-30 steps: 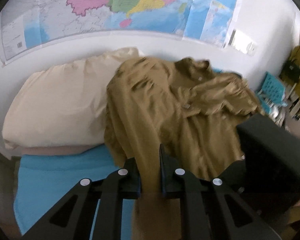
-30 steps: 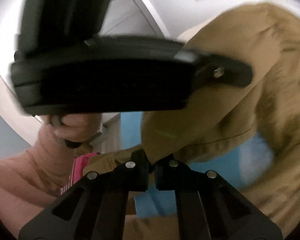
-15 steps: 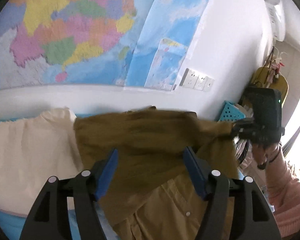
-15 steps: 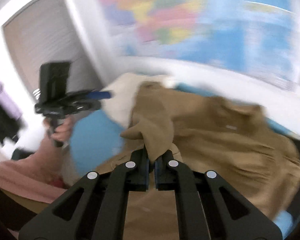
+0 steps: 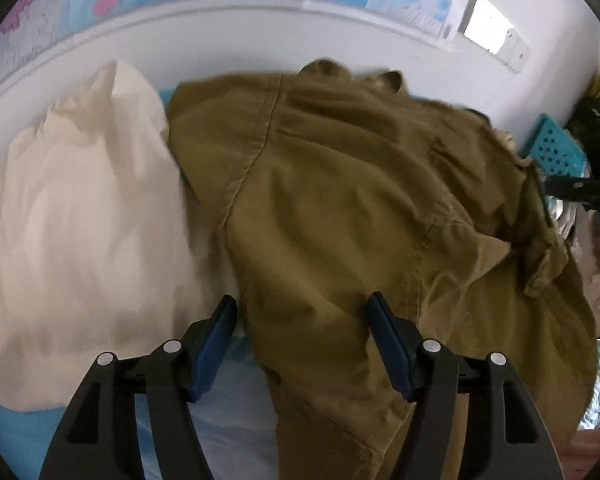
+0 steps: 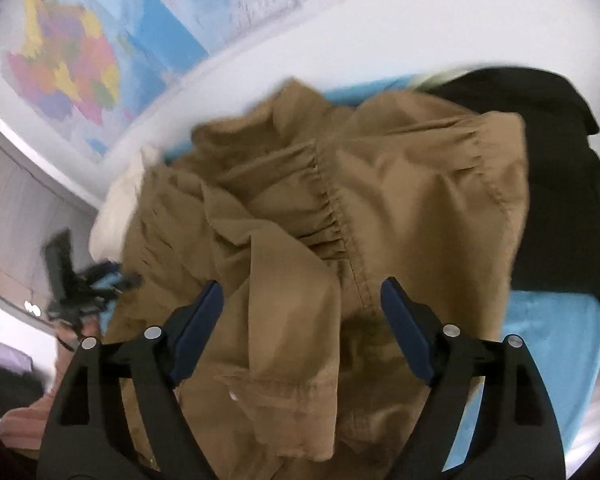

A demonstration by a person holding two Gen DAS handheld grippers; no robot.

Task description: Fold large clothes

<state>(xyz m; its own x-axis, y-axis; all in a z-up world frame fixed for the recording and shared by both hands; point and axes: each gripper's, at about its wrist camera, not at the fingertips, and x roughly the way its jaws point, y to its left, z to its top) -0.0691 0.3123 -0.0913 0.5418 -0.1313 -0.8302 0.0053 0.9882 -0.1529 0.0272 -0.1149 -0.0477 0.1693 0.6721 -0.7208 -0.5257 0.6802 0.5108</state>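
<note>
Standing wide apart, the right gripper (image 6: 302, 322) has just been opening and grips nothing; the brown shirt (image 6: 340, 216) lies loose under its released jaws. The left gripper (image 5: 302, 338) is open too, empty above the cloth. The shirt sprawls rumpled on the blue sheet (image 5: 19, 432) beside the cream pillow (image 5: 75, 232). Folding looks barely begun: no neat crease shows.

Olive-brown shirt (image 5: 340, 200), cream pillow (image 5: 79, 220), blue sheet (image 6: 552, 332), multicoloured map (image 6: 67, 64).
</note>
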